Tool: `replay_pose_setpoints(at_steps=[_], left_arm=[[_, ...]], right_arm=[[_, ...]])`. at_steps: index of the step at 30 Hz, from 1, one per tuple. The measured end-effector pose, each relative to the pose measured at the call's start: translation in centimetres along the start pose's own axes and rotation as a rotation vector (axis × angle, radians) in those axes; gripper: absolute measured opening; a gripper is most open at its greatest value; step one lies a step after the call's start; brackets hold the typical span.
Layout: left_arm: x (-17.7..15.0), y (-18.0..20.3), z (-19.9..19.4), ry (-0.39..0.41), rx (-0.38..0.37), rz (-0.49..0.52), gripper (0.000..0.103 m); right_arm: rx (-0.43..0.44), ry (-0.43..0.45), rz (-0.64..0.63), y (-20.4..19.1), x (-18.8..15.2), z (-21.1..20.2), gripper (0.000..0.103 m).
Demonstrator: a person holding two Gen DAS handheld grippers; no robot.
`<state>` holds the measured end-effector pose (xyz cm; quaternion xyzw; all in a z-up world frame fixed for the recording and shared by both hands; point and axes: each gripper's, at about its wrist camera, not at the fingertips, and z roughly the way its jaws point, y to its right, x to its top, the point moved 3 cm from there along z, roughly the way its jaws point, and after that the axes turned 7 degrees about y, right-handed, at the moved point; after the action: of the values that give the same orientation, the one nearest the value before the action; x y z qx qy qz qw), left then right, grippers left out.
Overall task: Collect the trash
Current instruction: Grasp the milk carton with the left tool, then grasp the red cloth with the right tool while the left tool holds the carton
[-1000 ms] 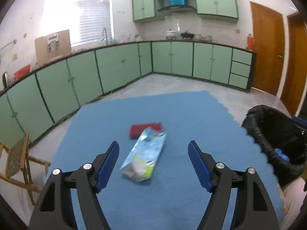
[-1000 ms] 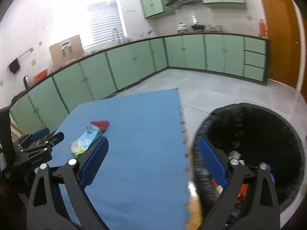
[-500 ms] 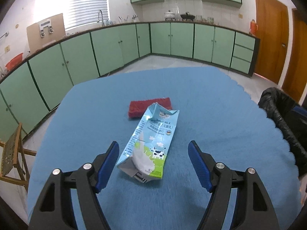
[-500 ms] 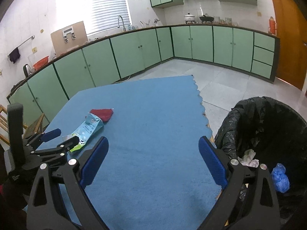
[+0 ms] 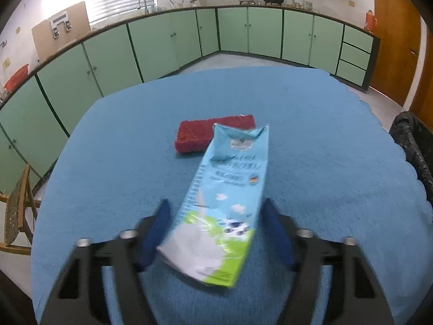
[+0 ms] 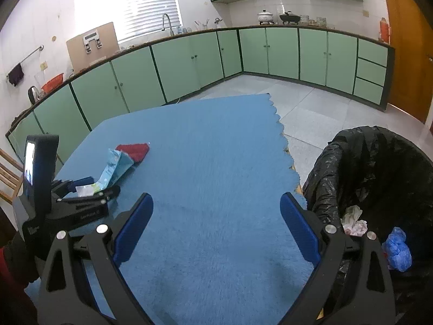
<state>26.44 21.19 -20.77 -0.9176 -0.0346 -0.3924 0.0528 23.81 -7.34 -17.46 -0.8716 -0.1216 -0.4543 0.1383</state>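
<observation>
milk carton (image 5: 227,203) lying flat on blue table (image 5: 324,140), near end between left gripper (image 5: 216,233) jaws, closure not discernible | right gripper (image 6: 216,227) jaws spread, empty | carton judged light, crushable; grip across lower body advised

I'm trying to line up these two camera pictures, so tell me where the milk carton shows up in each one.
Left wrist view: the milk carton fills the lower centre, lying between the left gripper jaws.
Right wrist view: it is small at the left edge, near end in the left gripper, far end tilted toward the middle.
Shared landmark: the red scouring pad just beyond the carton's far end on the blue mat.
</observation>
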Motion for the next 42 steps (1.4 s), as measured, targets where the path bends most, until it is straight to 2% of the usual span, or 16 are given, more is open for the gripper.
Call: replay_pose_setpoints(at_steps=[7, 11, 13, 16, 24, 31, 35, 36, 39, 42], left_arm=[[0.5, -1.6, -2.4, 0.071, -0.004, -0.076, 0.055], [1.1, -4.0, -4.8, 0.133, 0.041, -0.124, 0.054], [1.4, -5.3, -5.0, 0.138, 0.061, -0.141, 0.054], [1.3, -7.4, -4.9, 0.131, 0.093, -0.169, 0.054], [0.1, -9.9, -3.0, 0.050, 0.080, -0.184, 0.055], [-0.9, -10.9, 0.0, -0.026, 0.072, -0.239, 0.054], [-0.8, -10.9, -0.2, 0.001, 0.087, -0.251, 0.053], [-0.8, -10.9, -0.5, 0.010, 0.089, -0.262, 0.047], [-0.7, -11.4, -1.5, 0.050, 0.119, -0.271, 0.047], [-0.6, -11.8, -1.5, 0.049, 0.127, -0.258, 0.047]], right_arm=[[0.014, -0.007, -0.024, -1.0, 0.8, 1.2, 0.092], [0.043, 0.010, -0.052, -2.8, 2.4, 2.8, 0.092], [0.065, 0.017, -0.063, -4.1, 3.1, 3.9, 0.092], [0.102, 0.003, -0.083, -6.5, 3.7, 6.0, 0.092], [0.130, -0.083, -0.146, -10.4, 3.4, 11.1, 0.092], [0.126, -0.094, -0.168, -10.9, 3.2, 11.7, 0.092], [0.125, -0.099, -0.173, -10.9, 3.2, 12.2, 0.092], [0.127, -0.103, -0.170, -10.9, 3.2, 12.4, 0.092], [0.136, -0.112, -0.175, -11.2, 3.3, 12.9, 0.092], [0.147, -0.132, -0.185, -11.7, 3.3, 13.8, 0.092]])
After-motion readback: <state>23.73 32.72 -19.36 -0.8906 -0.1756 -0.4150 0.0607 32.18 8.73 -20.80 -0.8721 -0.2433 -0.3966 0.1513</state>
